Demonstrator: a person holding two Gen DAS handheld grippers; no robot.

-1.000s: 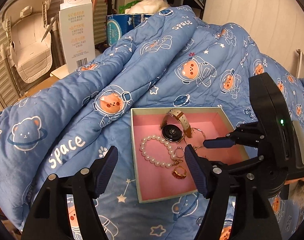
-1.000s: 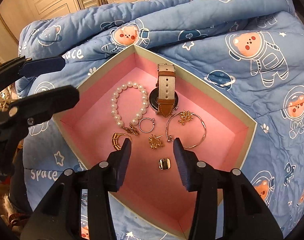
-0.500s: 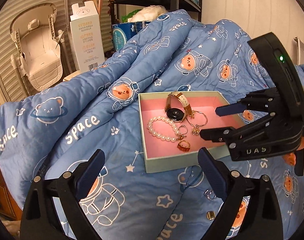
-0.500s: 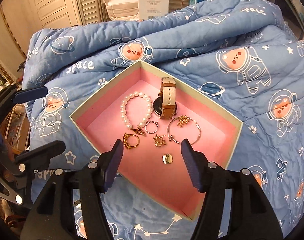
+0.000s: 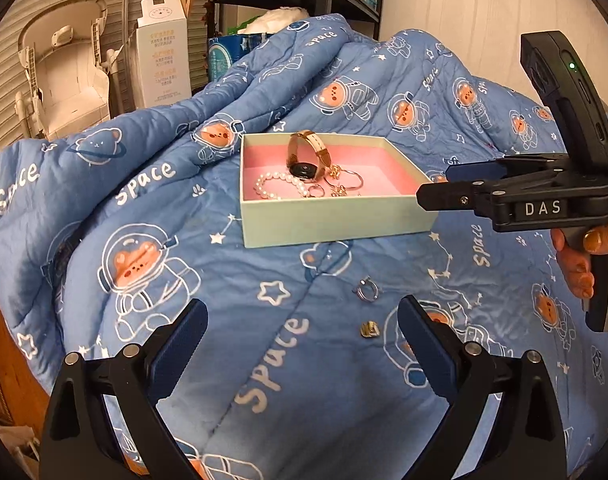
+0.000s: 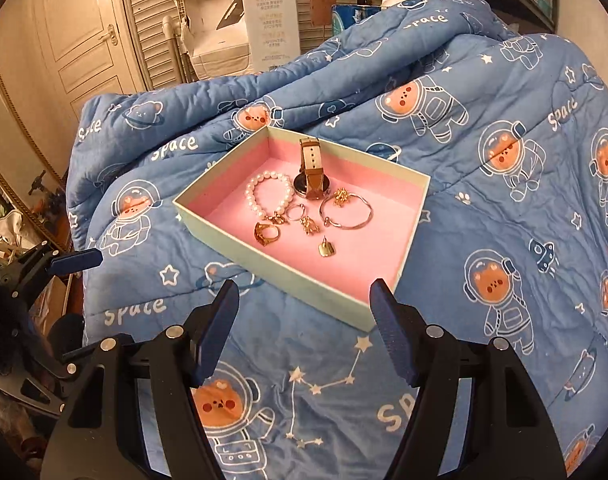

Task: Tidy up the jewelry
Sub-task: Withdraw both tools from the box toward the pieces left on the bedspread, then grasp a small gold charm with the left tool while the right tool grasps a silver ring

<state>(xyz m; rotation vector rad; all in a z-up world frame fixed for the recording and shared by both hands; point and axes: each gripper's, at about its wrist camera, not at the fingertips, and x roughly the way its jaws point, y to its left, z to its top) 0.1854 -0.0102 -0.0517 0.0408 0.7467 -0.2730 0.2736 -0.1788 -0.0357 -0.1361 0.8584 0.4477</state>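
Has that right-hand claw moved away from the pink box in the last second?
Yes. The right gripper has backed out of the box; its fingers now sit outside the near wall.

Matt paper box (image 6: 288, 276), soft quilted cloth blanket (image 6: 503, 240), glossy pearl bracelet (image 6: 264, 196), shiny metal bangle (image 6: 349, 216)

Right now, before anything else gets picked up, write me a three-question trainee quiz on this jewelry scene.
1. True or false: the watch lies outside the pink-lined box.
2. Which is in the box? A pearl bracelet, B scissors, C comb.
3. Fill in: two small jewelry pieces, a silver ring and a gold piece, lie on the ____ in front of the left gripper.

Key: 1 false. 2 A. 3 quilt. The left gripper and the right gripper are both open and empty.
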